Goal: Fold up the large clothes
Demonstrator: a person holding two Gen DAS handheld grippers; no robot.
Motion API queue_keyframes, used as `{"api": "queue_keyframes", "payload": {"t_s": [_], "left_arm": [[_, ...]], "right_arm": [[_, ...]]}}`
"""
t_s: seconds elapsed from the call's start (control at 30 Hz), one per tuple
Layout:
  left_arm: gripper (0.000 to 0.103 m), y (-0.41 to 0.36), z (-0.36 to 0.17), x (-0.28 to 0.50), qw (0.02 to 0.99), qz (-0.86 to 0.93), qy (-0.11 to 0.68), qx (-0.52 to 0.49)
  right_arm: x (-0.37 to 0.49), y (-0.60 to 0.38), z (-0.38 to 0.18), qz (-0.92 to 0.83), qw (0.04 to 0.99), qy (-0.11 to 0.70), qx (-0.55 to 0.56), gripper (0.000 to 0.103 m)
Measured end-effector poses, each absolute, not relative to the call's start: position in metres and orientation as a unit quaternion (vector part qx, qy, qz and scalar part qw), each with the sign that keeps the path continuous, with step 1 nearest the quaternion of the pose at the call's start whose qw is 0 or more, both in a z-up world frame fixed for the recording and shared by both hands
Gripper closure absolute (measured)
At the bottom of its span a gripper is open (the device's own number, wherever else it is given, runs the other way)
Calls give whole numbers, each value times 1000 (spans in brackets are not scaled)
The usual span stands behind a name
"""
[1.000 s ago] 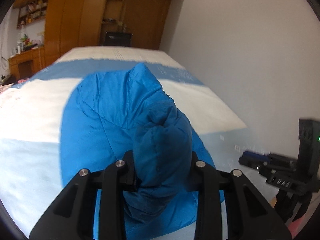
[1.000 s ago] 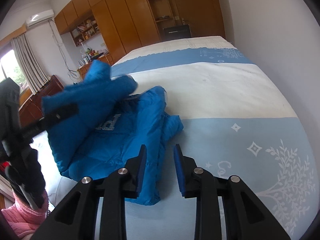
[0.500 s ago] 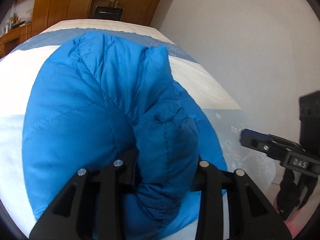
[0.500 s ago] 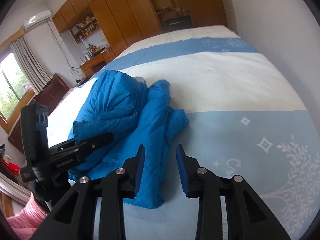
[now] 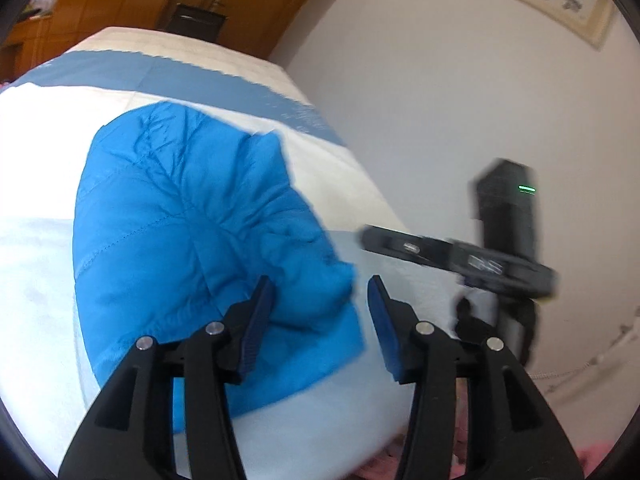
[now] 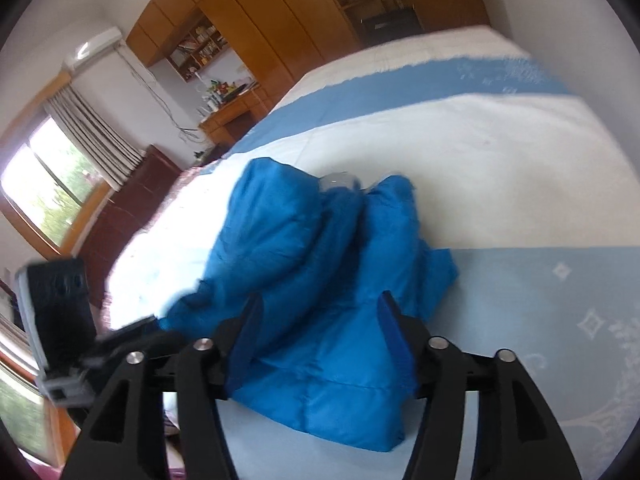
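A bright blue padded jacket (image 5: pixel 192 240) lies bunched on the bed, partly folded over itself. It also shows in the right wrist view (image 6: pixel 320 280). My left gripper (image 5: pixel 320 300) is open and empty, just above the jacket's near right edge. My right gripper (image 6: pixel 320 316) is open and empty, its jaws spread wide over the jacket's near part. The right gripper shows in the left wrist view (image 5: pixel 460 252), to the right of the jacket. The left gripper shows blurred in the right wrist view (image 6: pixel 100 340).
The bed (image 6: pixel 500 152) has a white and blue striped cover with a tree print at the near right. A white wall (image 5: pixel 460 100) runs along the bed's right side. Wooden wardrobes (image 6: pixel 280 20), a desk and a window (image 6: pixel 48 188) stand to the left.
My left gripper has let go of the jacket fold and opened; the jacket dropped onto the bed. My right gripper opened wider and moved in over the jacket.
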State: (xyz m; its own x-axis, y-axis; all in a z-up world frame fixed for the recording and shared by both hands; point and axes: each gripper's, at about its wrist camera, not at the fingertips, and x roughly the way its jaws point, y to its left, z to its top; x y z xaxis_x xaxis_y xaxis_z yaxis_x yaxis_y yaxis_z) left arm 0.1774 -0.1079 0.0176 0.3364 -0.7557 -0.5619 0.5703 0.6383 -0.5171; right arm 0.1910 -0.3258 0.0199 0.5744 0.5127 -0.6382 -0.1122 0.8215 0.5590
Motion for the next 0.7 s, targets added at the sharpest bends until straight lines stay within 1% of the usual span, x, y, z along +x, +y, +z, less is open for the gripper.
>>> {"api": "queue_keyframes", "payload": {"t_s": [0.07,0.13,0.2,0.3,0.37,0.43,0.5,0.7], "left_arm": [[53,-99,28,176,832,-382,391,-95],[52,-92,33,182,862,-327,382,-70],[52,-84,29,201,885,-251,389,-40],[54,-78,16,233,895,-179,408,-16],[54,-78,3,253,888,-170,426,-17],[54,-85,-7,266,883,-166,438,-16],[54,-90,-13,272,880,-169,444,-15],[51,-84,-19,280,885,-164,435,-14]], "right_arm": [[201,-327,17,197,840,436,258,37],[210,-325,14,202,829,448,265,33],[220,-319,12,203,821,462,268,32],[232,-308,9,208,810,480,265,31],[238,-298,8,209,802,494,264,29],[245,-293,5,206,794,508,263,25],[253,-288,0,198,784,524,267,24],[271,-272,-7,200,771,545,263,22]]}}
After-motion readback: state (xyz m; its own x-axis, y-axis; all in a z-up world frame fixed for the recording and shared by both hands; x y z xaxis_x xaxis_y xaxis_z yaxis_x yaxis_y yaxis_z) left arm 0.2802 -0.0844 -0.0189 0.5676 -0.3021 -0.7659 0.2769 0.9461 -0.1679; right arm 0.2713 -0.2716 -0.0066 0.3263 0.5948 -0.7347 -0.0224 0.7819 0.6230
